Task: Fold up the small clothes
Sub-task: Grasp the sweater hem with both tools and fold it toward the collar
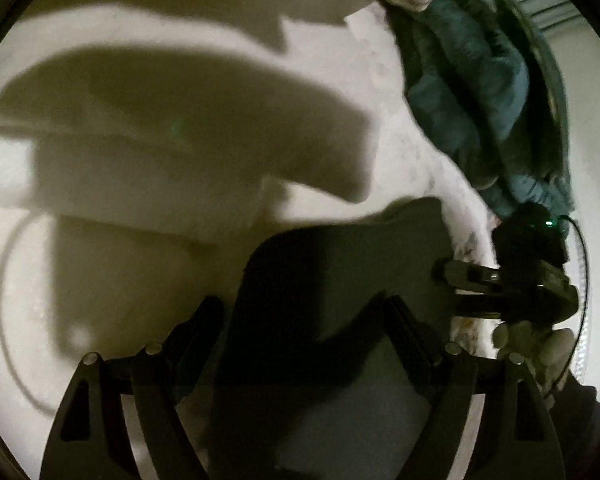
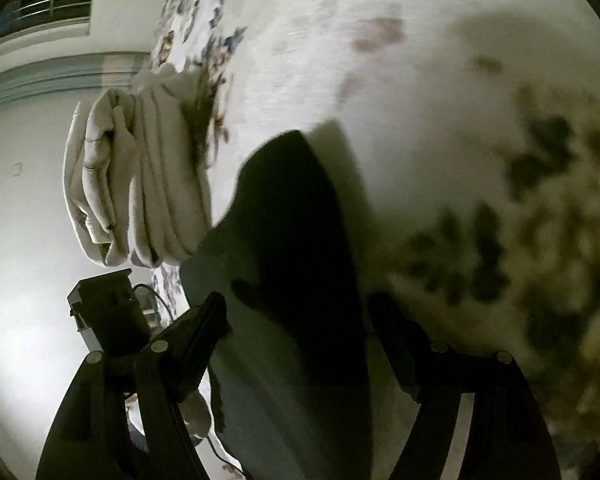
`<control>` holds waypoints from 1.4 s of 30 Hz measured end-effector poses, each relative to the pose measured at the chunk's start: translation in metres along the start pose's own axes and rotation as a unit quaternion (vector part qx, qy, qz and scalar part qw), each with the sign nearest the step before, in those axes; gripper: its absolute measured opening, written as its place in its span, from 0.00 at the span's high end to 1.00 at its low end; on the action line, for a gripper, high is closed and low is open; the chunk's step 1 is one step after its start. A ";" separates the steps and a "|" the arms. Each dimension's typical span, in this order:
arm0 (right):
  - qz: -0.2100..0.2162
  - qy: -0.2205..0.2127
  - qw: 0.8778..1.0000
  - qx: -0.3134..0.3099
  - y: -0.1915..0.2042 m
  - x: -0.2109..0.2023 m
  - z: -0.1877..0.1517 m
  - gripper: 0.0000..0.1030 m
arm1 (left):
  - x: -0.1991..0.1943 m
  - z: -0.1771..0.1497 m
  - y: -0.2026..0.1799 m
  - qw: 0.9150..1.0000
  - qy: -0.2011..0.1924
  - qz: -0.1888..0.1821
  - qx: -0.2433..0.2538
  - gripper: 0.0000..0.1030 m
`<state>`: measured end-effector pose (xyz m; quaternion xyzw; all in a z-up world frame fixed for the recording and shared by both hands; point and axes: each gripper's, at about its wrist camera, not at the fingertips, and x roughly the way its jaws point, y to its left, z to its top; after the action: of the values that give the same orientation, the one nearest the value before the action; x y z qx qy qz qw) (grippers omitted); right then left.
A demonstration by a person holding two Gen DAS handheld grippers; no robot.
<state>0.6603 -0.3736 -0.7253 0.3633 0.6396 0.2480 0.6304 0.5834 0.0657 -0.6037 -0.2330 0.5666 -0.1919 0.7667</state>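
White folded clothes (image 2: 140, 168) sit stacked at the bed's (image 2: 380, 80) edge, and a teal pile (image 1: 468, 92) lies nearby, so part of the folding looks done. A dark garment (image 2: 292, 240) lies flat beneath both tools. The left hand-held gripper (image 1: 306, 320) and right hand-held gripper (image 2: 300, 320) both stand apart, gripping nothing; this piece seemingly remains unfolded.
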 end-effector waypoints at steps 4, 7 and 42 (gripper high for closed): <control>0.004 0.003 1.000 -0.024 0.011 0.004 -0.002 0.68 | 0.001 0.001 -0.004 1.000 -0.004 -0.005 0.014 0.79; -0.026 0.001 0.998 -0.050 0.023 0.002 -0.013 0.86 | -0.007 0.000 -0.014 0.999 -0.014 0.005 0.038 0.84; -0.108 0.129 0.984 -0.057 0.023 -0.045 -0.476 0.22 | -0.215 -0.395 -0.015 0.980 0.055 -0.087 -0.171 0.35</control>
<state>0.1918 -0.3272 -0.6397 0.2208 0.7359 0.2592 0.5853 0.1434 0.1183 -0.5267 -0.3978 0.6102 -0.1707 0.6636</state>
